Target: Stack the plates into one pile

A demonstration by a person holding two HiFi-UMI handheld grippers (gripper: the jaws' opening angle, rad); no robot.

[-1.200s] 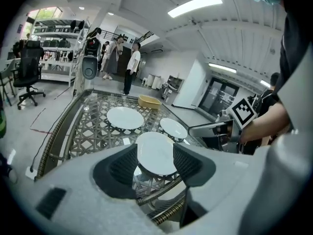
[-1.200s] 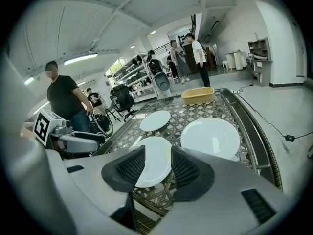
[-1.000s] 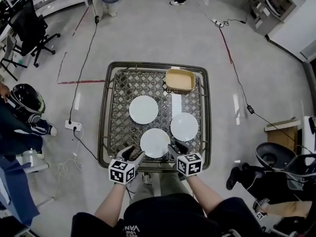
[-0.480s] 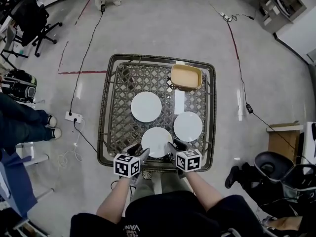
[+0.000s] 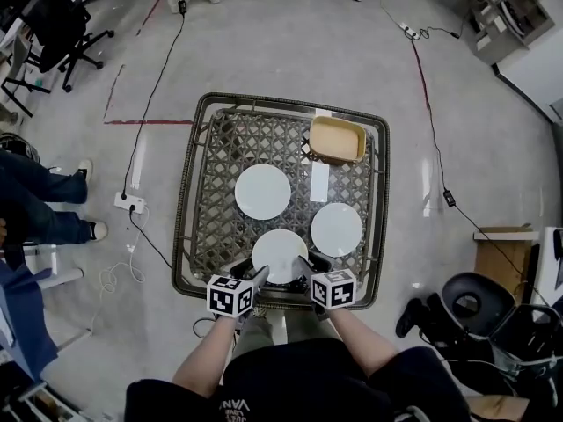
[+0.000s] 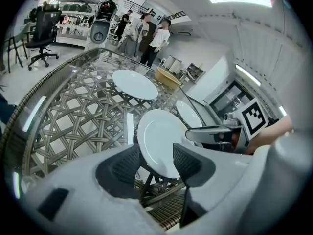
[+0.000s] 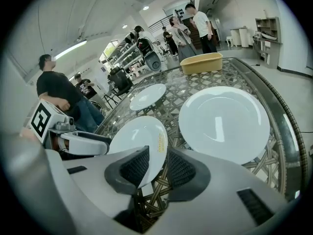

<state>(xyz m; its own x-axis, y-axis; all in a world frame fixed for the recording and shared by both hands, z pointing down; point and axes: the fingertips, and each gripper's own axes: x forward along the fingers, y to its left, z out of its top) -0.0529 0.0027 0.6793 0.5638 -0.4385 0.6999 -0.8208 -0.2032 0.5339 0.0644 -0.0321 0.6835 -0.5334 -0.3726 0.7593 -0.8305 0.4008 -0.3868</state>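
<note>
Lifting the nearest plate point(image 5: 280, 255) is judged the step in hand, since it lies flat at the front edge of the wicker table point(image 5: 186, 236), apart from the far plate point(image 5: 262, 192) and the right-hand plate point(image 5: 337, 229); no pile exists yet. The left gripper point(image 6: 155, 163) stands with its jaws well apart, the plate's left rim between them, with clear gaps on both sides and nothing gripped. The right gripper point(image 7: 155, 166) has just been narrowing its jaws about the opposite rim; one pad looks to meet the rim, but a sliver of wicker still shows on the other side, so no firm clamp is judged. Recommended: seat both pairs of pads squarely on the rim before any lift, close the two sides evenly, and raise the plate level so it does not pivot out of either grip. Carry it clear of the tan tub point(image 5: 336, 140) and lower it centred on a neighbouring plate, releasing only once it rests flat.
</note>
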